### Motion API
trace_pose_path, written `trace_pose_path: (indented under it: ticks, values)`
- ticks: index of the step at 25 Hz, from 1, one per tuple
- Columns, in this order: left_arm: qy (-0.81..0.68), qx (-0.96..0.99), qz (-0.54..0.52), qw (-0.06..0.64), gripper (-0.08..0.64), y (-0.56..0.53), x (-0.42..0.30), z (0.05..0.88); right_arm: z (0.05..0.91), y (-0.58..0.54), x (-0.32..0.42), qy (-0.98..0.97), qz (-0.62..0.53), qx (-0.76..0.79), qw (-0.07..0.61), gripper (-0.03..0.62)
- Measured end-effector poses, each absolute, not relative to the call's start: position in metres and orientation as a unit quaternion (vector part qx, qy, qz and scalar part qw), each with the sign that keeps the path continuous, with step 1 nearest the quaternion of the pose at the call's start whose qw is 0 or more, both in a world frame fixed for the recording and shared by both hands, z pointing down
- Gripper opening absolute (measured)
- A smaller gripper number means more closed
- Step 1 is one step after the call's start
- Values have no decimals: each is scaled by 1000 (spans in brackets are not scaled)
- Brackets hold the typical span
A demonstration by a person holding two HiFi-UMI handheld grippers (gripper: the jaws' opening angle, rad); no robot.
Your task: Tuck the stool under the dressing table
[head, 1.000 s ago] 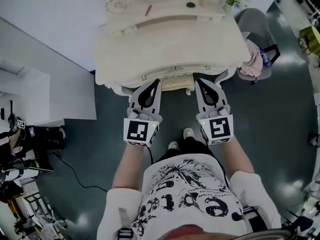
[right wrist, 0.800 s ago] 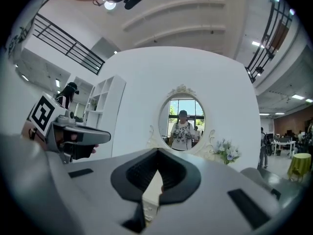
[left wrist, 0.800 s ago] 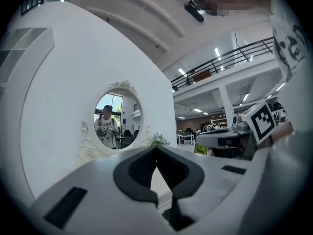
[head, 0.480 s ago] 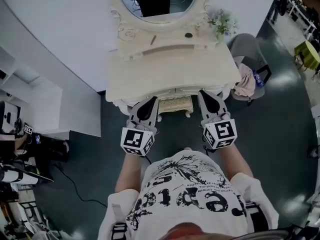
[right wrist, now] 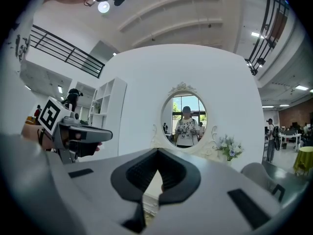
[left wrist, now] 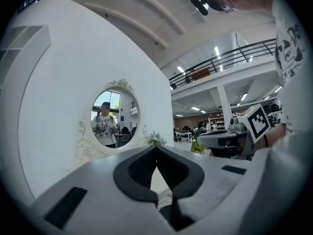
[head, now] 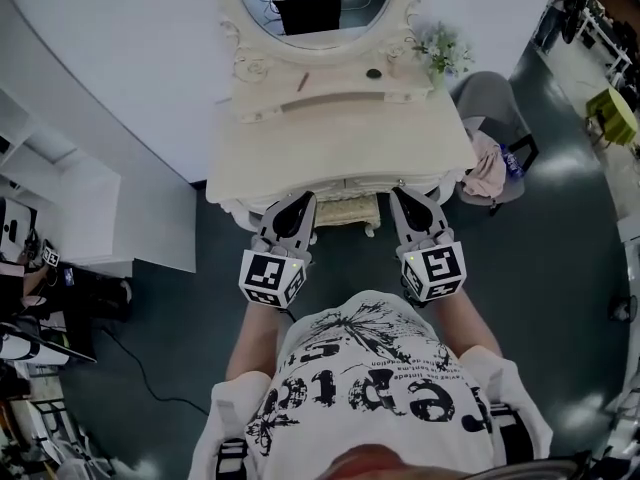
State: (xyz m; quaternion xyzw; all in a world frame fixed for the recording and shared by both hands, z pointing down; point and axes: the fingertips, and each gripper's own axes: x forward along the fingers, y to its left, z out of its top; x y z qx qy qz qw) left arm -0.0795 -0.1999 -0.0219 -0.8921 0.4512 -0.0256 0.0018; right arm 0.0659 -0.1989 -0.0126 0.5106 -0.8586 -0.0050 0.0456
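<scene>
Head view: cream carved stool (head: pixel 347 211) partly under oval-mirrored dressing table (head: pixel 340 138).

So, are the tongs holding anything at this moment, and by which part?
Nothing is held: the grey left tongs and the grey right tongs are both shut and empty.

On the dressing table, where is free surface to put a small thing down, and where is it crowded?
The dressing table top is bare, from the front edge back to the raised shelf. The shelf is crowded: a flower bunch, a small dark object and a thin stick sit below the mirror.
</scene>
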Motion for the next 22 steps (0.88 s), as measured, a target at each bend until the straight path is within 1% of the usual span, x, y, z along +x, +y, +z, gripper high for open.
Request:
trace_pose_path:
  ticks: [8,13,22]
  values:
    - [457,-888,-45,-9,21,-200,-82,-6,-2,-203,64,-865,8,499,55,16]
    - [464,-885,-45,-16,21,-200,-80,-4,3,-204,64,-867,13,493,64,17]
    - [474,-880,-36,-18,21,-212,-80,-4,7,-212,68,-867,16,494,61,17]
